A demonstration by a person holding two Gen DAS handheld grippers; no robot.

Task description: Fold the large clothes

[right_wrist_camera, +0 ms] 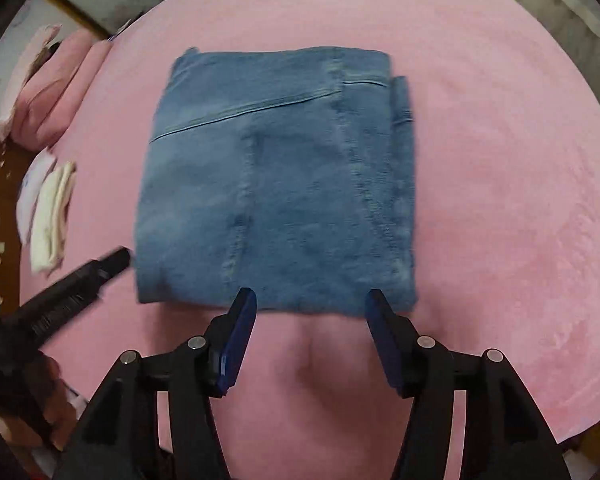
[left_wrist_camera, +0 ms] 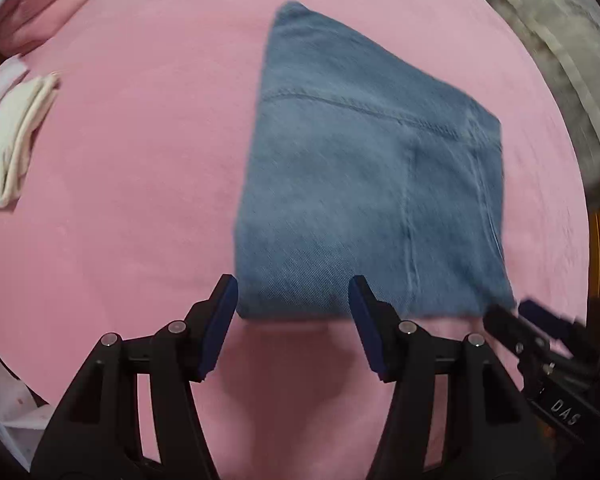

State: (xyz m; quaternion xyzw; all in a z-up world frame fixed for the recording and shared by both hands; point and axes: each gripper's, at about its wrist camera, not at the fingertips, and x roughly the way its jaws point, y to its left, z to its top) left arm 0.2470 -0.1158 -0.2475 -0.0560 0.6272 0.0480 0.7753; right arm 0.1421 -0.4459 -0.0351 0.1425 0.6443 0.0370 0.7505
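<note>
Right wrist view: jeans [right_wrist_camera: 276, 184] lie folded into a flat, roughly square packet on the pink cover [right_wrist_camera: 500, 200], about mid-bed. Seams and a pocket line show on top; a thin strip of a lower layer sticks out along the right edge.

My right gripper [right_wrist_camera: 310, 300] hangs just over the packet's near edge, jaws spread, blue pads clear of the denim, nothing between them but the hem below. Can't tell if the tips brush the cloth; looks like they don't.

Left wrist view: same packet [left_wrist_camera: 364, 184], seen skewed, far corner pointing away. My left gripper [left_wrist_camera: 292, 292] sits at its near-left corner, jaws apart, nothing gripped. Right gripper shows at the near-right corner [left_wrist_camera: 512, 312], blurred.

In the right view the left gripper [right_wrist_camera: 116, 260] comes in from the left, just beside the packet's near-left edge, also blurred.

Further out, left side of the bed: a small folded white cloth [left_wrist_camera: 12, 148], and a rolled pink cloth [left_wrist_camera: 48, 4] at the far-left. Wood floor [right_wrist_camera: 0, 200] past the left edge, w/ small bits on it.
</note>
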